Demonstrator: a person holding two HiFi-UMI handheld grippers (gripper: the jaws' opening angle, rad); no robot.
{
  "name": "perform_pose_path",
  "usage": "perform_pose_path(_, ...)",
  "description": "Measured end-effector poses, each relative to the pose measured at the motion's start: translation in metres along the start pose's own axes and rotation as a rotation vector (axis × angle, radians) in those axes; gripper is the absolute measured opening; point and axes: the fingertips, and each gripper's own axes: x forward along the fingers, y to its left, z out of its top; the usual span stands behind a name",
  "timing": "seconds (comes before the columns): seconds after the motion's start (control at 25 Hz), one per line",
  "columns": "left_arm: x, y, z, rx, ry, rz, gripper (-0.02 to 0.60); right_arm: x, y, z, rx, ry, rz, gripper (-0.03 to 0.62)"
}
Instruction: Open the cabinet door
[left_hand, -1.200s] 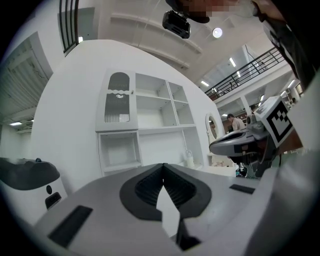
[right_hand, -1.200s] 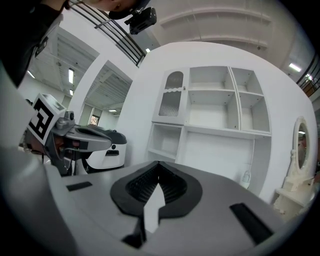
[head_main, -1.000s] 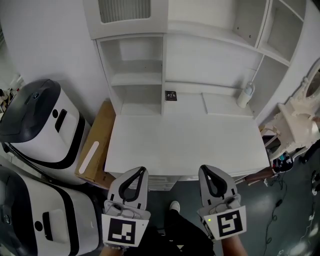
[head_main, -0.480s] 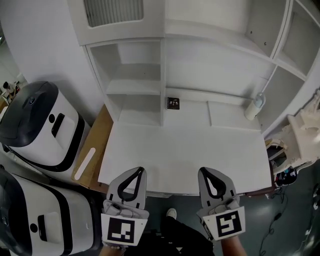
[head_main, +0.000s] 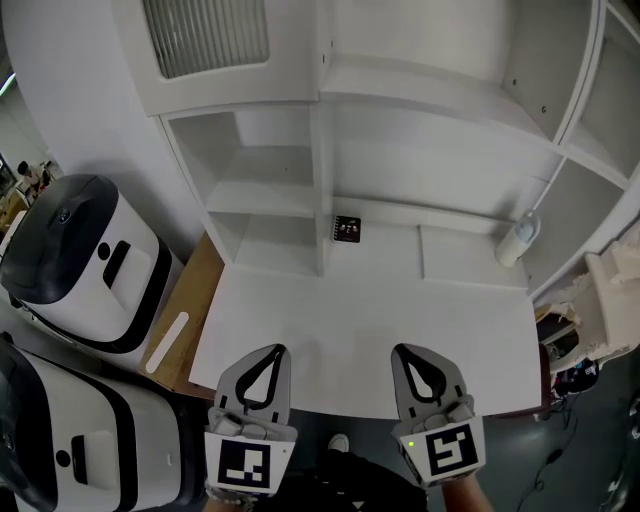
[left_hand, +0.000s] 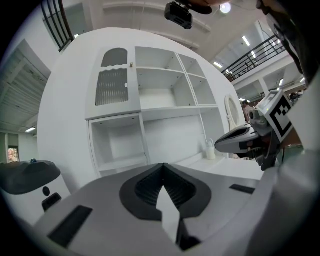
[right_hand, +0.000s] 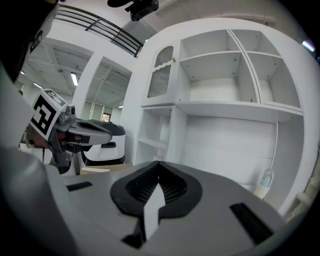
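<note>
Head view: the left claw (head_main: 276, 352) and right claw (head_main: 402, 353) hang side by side over the near edge of the white counter (head_main: 360, 320). Both are pressed together and pinch nothing, which reads as a plain carrying pose before any reach. The cabinet door (head_main: 205, 40), white with a ribbed panel, is shut at the far upper left. It sits above open shelves (head_main: 262, 200) and well apart from both claws. A bottle (head_main: 517, 240) stands at the counter's far right, and two white machines (head_main: 85, 255) sit on the floor to the left.

Left gripper view: the ribbed pads meet with nothing between them. The cabinet door (left_hand: 112, 82) is above the claw's line. A small knob (left_hand: 131, 64) is on the door's right edge, probably the place to pull.

Right gripper view: this claw is also closed and empty. The door (right_hand: 161, 75) lies far and up to the left, so the left claw looks better placed. It would have to spread before taking the knob.
</note>
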Motion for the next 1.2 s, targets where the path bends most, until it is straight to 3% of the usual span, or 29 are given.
perform_pose_path(0.52, 0.01, -0.004, 0.021, 0.0, -0.012, 0.004, -0.002, 0.007, -0.006, 0.009, -0.019, -0.008, 0.048, 0.002)
perform_pose_path(1.2, 0.039, 0.025, 0.028, -0.006, -0.043, -0.081, -0.002, 0.044, 0.001, 0.034, -0.001, -0.007, -0.001, 0.002)
